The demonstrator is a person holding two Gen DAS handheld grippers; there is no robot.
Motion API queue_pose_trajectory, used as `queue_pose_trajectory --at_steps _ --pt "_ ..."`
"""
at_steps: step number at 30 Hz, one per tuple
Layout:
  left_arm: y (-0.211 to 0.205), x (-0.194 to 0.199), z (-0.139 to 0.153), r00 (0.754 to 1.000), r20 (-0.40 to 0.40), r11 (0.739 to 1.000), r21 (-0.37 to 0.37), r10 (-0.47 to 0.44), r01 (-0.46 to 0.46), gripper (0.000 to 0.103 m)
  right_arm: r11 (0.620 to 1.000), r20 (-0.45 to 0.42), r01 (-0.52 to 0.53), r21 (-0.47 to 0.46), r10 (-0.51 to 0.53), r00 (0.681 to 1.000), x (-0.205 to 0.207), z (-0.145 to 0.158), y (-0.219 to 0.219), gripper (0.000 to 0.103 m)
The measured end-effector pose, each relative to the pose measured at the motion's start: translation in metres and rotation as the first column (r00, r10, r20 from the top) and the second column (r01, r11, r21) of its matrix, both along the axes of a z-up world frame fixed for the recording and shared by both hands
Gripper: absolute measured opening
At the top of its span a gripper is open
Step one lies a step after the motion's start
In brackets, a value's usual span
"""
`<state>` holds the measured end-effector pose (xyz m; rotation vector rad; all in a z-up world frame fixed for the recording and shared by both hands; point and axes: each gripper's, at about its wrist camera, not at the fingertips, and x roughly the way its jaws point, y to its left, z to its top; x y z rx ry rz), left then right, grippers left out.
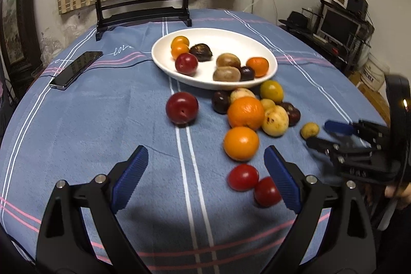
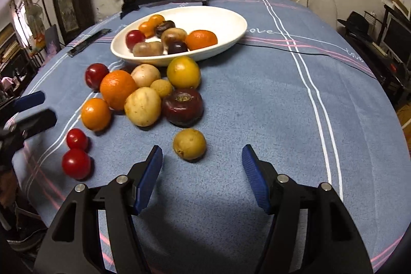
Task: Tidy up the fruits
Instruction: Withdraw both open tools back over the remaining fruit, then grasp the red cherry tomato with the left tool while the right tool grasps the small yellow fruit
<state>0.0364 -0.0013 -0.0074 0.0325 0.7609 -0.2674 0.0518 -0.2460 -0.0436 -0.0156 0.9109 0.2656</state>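
**Right wrist view: lining up on the small yellow fruit, nothing grabbed yet**

Right wrist view has the right gripper [image 2: 203,176] with its fingers spread and empty, and the small yellow fruit [image 2: 189,143] sits on the counter [image 2: 257,107] just ahead of the gap, a bit nearer the left finger. Looks to me like the reach step of a pick. The white dish [image 2: 231,35] already holds several fruits, while a loose pile [image 2: 143,94] still sits on the cloth in front of it.

Next move, I'd guess: nudge forward so both fingers straddle that fruit, close gently since it's round and could roll, then lift over the dish rim.

The left gripper [image 1: 205,179] is also spread with nothing in it; two cherry tomatoes [image 1: 254,184] lie by its right finger, one touching it or nearly.

Room-wise: wide bare cloth off the right finger, crowded pile beyond the left one. The two grippers are fairly near each other, so watch that side.
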Motion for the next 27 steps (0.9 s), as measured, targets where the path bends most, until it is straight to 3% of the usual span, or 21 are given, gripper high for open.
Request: queue_pose_trajectory --at_steps 8,14,19,27 --pt "-0.011 -0.012 -0.007 0.998 -0.008 0.997 0.02 -0.068 0.068 0.093 0.996 -0.033 -0.065 -0.052 0.064 0.997 0.006 -0.004 0.022 0.065" --pt "-0.016 -0.011 -0.015 0.994 -0.055 0.995 0.019 -0.095 0.097 0.093 0.993 -0.017 -0.113 -0.019 0.113 0.993 0.007 -0.005 0.027 0.029" --pt "-0.023 -0.013 -0.019 0.991 -0.067 0.993 0.025 -0.113 0.115 0.093 0.984 -0.003 -0.162 0.076 0.163 0.987 0.004 -0.003 0.021 0.028" --pt "-0.039 -0.026 -0.024 0.982 -0.101 0.985 0.055 -0.159 0.165 0.093 0.982 0.011 -0.165 0.09 0.165 0.986 0.001 -0.002 0.022 0.028"
